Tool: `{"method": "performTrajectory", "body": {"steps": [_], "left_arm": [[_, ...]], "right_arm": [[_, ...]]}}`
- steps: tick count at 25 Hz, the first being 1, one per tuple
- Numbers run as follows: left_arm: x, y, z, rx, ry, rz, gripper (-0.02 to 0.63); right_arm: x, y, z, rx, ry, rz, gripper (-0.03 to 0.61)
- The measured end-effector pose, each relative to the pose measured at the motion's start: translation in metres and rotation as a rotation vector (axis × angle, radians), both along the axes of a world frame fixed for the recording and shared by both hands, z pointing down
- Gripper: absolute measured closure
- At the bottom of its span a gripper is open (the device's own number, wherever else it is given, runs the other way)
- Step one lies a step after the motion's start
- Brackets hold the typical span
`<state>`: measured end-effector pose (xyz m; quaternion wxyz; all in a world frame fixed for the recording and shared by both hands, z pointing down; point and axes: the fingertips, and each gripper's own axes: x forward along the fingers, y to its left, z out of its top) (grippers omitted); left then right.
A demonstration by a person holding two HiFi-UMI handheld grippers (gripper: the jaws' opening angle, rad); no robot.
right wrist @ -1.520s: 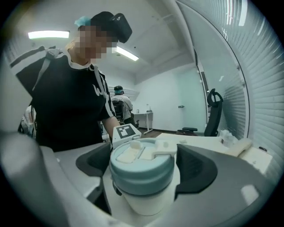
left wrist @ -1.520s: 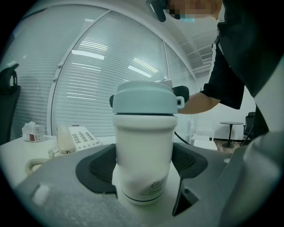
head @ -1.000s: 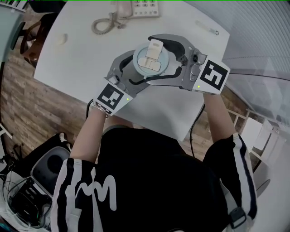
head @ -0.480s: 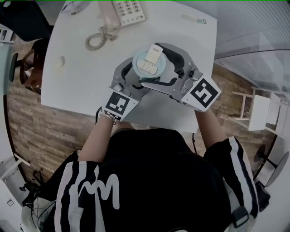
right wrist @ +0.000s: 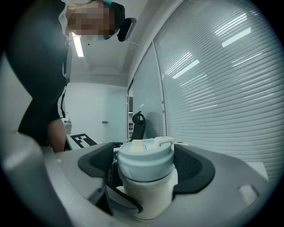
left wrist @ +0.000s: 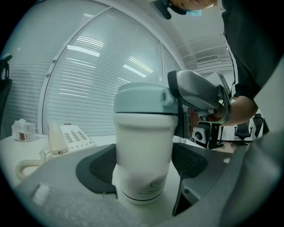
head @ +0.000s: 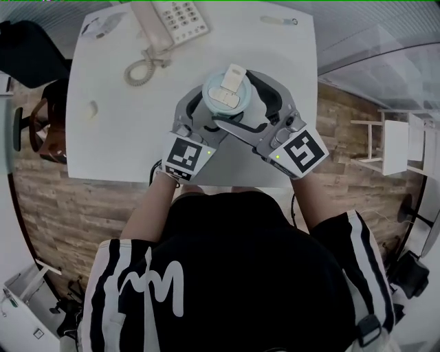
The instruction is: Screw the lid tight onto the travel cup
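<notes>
Tightening seems under way near the cream corded telephone [head: 180, 17]: the left tool [left wrist: 144, 165] clamps the white plastic travel cup [left wrist: 144, 128], and the right tool [right wrist: 144, 168], jaws wide and just closed further, grips its pale-green lid [head: 225, 93], awaiting a clockwise twist.

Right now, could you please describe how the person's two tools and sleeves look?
Both the left tool and right tool are grey moulded shells with curved jaws lined by black textured pads. Each carries a white cube with black square markers and a small green light. The sleeves are short, black, white-striped. The right tool's jaws have just been closing, the lid between them.
</notes>
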<state>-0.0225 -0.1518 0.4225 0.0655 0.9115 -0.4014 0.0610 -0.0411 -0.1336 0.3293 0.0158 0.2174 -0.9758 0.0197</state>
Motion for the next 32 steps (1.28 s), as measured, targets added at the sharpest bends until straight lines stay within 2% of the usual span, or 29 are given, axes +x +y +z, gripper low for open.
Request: {"method": "performTrajectory", "body": {"steps": [2, 3, 6, 9, 11, 16, 20, 27, 32], "left_arm": [[0.0, -0.001, 0.001, -0.006, -0.004, 0.017, 0.216], [0.0, -0.002, 0.002, -0.007, -0.008, 0.028, 0.216], [0.001, 0.0, 0.002, -0.001, -0.029, 0.062, 0.222], [0.002, 0.002, 0.004, -0.004, -0.038, 0.083, 0.224], [0.002, 0.001, 0.003, -0.005, -0.041, 0.087, 0.225], [0.003, 0.001, 0.003, -0.007, -0.038, 0.087, 0.225], [0.002, 0.0, 0.003, -0.003, -0.036, 0.085, 0.225], [0.007, 0.001, 0.006, 0.004, -0.062, 0.116, 0.221], [0.007, 0.001, 0.007, 0.002, -0.054, 0.126, 0.221]], "right_arm": [[0.0, -0.001, 0.003, -0.025, 0.021, -0.003, 0.163], [0.0, -0.001, 0.003, -0.054, 0.028, -0.038, 0.163], [0.003, -0.001, -0.006, -0.122, 0.027, -0.287, 0.111], [-0.003, 0.005, -0.003, -0.101, 0.156, -0.565, 0.109], [-0.012, 0.003, 0.003, -0.083, 0.239, -0.662, 0.109], [-0.027, 0.012, 0.008, -0.076, 0.232, -0.875, 0.107], [-0.029, 0.01, 0.008, -0.069, 0.164, -0.839, 0.106], [-0.025, 0.001, 0.007, -0.058, 0.09, -0.594, 0.106], [-0.025, -0.004, 0.003, -0.058, 0.036, -0.434, 0.106]]}}
